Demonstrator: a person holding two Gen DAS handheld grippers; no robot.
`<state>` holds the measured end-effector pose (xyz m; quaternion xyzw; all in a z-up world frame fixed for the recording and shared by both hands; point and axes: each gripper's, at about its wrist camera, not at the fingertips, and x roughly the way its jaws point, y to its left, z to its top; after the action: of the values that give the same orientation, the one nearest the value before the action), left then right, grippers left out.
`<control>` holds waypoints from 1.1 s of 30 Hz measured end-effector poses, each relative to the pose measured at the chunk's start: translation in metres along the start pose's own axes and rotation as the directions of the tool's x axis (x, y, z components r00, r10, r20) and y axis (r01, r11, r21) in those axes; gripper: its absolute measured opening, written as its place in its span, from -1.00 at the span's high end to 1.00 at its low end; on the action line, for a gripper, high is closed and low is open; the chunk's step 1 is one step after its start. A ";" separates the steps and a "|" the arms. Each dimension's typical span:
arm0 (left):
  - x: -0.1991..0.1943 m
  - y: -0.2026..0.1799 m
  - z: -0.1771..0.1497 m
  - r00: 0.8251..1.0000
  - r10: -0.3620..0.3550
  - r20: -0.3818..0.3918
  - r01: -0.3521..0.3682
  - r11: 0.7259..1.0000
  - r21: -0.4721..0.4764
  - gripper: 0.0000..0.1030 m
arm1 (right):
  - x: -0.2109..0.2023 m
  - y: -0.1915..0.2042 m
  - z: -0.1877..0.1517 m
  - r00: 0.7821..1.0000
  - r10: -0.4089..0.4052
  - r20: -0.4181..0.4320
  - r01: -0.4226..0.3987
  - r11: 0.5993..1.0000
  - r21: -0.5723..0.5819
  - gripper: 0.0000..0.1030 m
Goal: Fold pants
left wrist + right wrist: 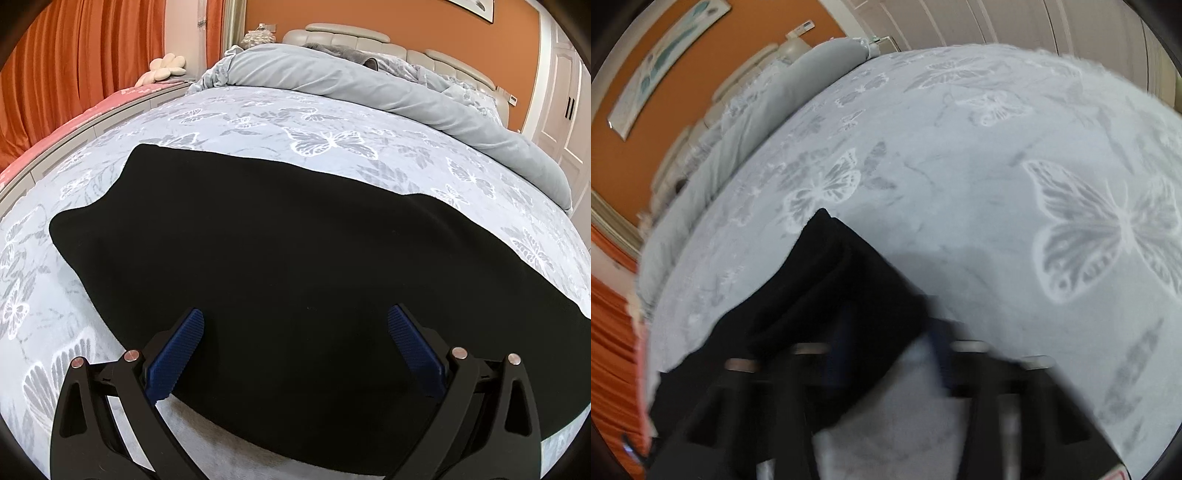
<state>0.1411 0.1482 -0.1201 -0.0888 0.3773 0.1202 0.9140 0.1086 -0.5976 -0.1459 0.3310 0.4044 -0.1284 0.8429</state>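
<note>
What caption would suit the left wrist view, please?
Open left gripper poised over black pants spread on a butterfly-print bedspread.

Left hand-held gripper (295,328) gapes wide; right hand-held gripper (886,347) blurred, nearly closed.

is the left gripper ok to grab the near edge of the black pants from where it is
Probably yes. The left gripper stands open over the black pants, which lie flat on the butterfly bedspread. Nothing sits between its blue pads and the near edge.
</note>
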 end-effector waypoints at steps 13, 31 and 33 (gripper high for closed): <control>-0.008 -0.003 0.005 0.998 0.007 0.061 -0.009 1.000 0.030 -0.90 | -0.072 -0.030 0.003 0.987 0.015 0.162 -0.030 0.995 0.095 0.24; -0.009 -0.005 0.004 0.999 -0.021 0.044 0.019 0.999 0.041 -0.90 | -0.048 0.040 -0.013 0.984 -0.107 0.144 0.138 0.964 -0.227 -0.52; -0.007 -0.004 0.004 0.999 -0.022 0.034 0.021 0.999 0.035 -0.90 | -0.032 0.035 -0.016 0.993 -0.101 0.059 0.112 0.969 -0.222 0.02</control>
<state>0.1401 0.1445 -0.1126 -0.0749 0.3626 0.1053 0.9229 0.0960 -0.5622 -0.1130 0.2081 0.4136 -0.1347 0.8760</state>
